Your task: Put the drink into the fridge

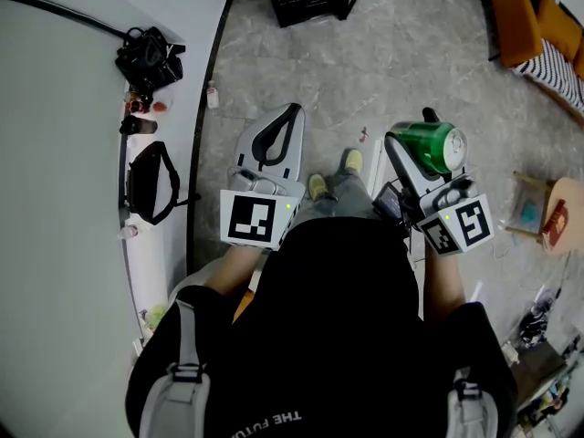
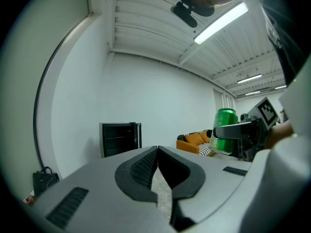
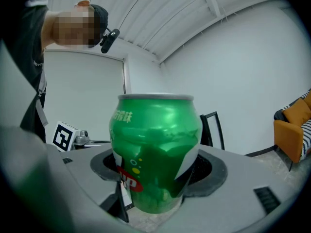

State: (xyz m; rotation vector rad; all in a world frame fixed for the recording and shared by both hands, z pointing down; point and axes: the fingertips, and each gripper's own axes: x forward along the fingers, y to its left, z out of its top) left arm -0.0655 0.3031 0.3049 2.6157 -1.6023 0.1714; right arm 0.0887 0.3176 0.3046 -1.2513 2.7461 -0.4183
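Green can [image 3: 154, 154] clamped between right gripper [image 3: 156, 176] fingers.

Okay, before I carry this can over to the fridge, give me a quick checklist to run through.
1. Can gripped: ok. The right gripper is shut on the green can, with a jaw on each side.
2. Can upright: ok. Its top faces up.
3. Spare gripper free for the door: ok. The left gripper has its jaws together with nothing between them.
4. Fridge door open: cannot tell. The fridge is far off and shows only a dark front.
5. Way ahead: ok. Nothing large lies on the floor toward the fridge.
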